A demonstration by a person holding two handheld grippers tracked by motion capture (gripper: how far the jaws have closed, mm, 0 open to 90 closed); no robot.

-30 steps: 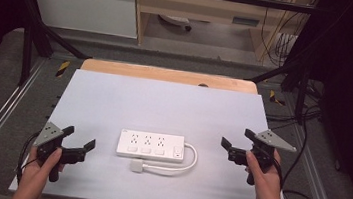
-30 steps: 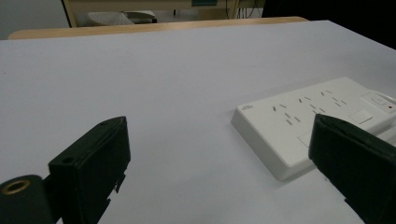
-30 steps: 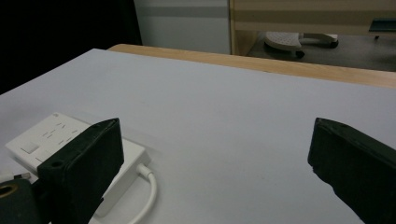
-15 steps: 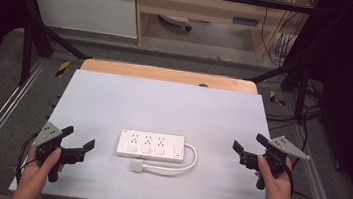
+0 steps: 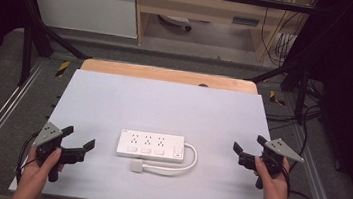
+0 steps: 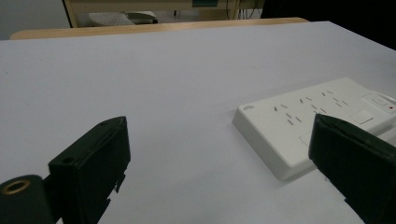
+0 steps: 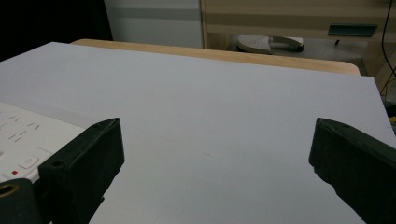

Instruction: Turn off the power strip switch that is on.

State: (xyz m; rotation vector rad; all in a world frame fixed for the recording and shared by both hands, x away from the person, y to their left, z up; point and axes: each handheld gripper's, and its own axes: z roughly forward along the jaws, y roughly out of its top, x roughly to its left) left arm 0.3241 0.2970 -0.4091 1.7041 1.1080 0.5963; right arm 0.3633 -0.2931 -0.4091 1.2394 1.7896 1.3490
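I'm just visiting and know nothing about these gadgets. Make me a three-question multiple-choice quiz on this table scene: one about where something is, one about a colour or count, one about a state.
1. Where does the white plastic power strip lie?
A. between the two grippers
B. at the table's far edge
C. on the floor

2. How many groups of sockets does it have?
A. one
B. three
C. six

3. How do the jaws of the left gripper and the right gripper stand?
A. both open
B. both shut
C. one clamped on the white cord

Answers: 1 A, the high view shows it mid-table between them. 2 B, three groups sit in a row. 3 A, each gripper view shows wide-apart, empty jaws.
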